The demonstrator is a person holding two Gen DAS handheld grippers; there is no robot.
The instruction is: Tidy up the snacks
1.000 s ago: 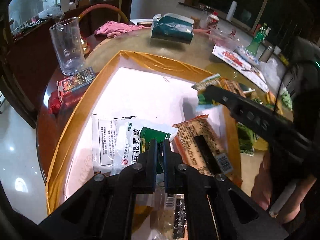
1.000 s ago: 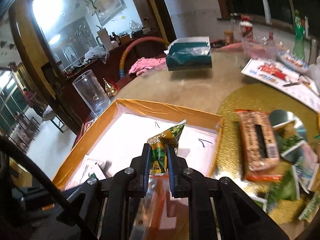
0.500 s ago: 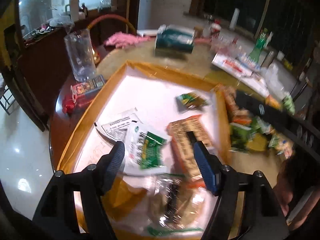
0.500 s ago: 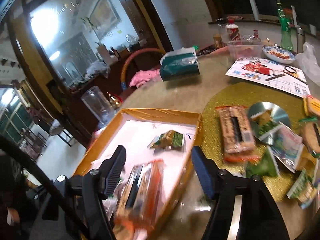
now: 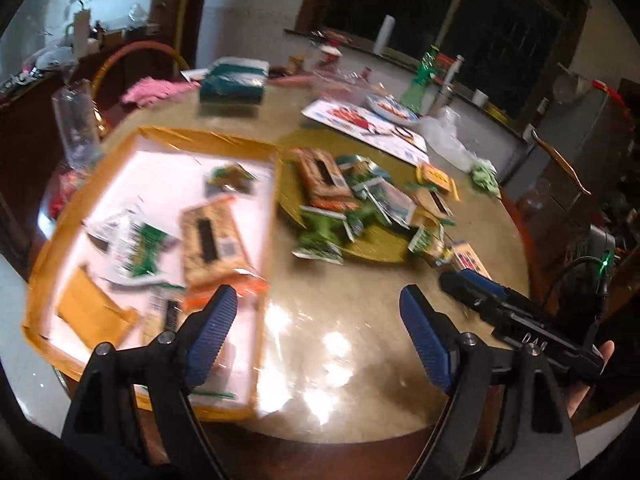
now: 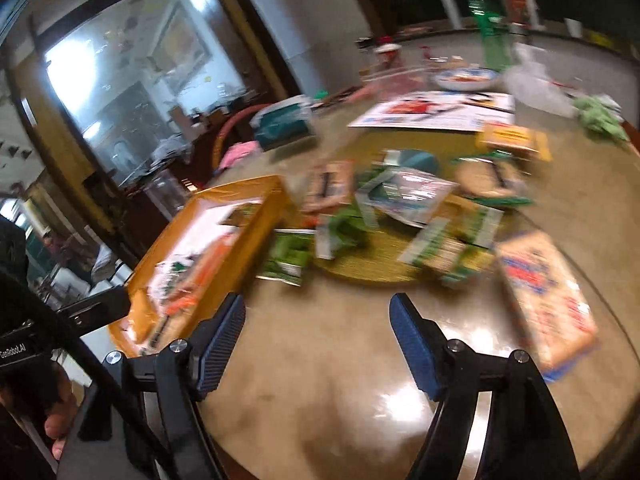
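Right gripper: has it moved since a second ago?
Yes. The right gripper was shut on a green packet above the orange tray; now it is open and empty, off to the tray's right over bare table, facing the snack pile.

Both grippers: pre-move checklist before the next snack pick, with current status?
1. Left gripper open and holding nothing: ok.
2. Right gripper open and holding nothing: ok.
3. Shallow orange-rimmed cardboard box in view, with white floor space free at its far end: ok.
4. Loose snacks on the round gold mat to pick: ok, a heap of green packets, plus the tan orange-ended cracker pack.
5. Nearest single target, the red-and-blue printed cracker pack, lying apart from the heap by the right gripper: ok.
6. Images sharp enough to aim a grasp: not ok, both views are motion-blurred.
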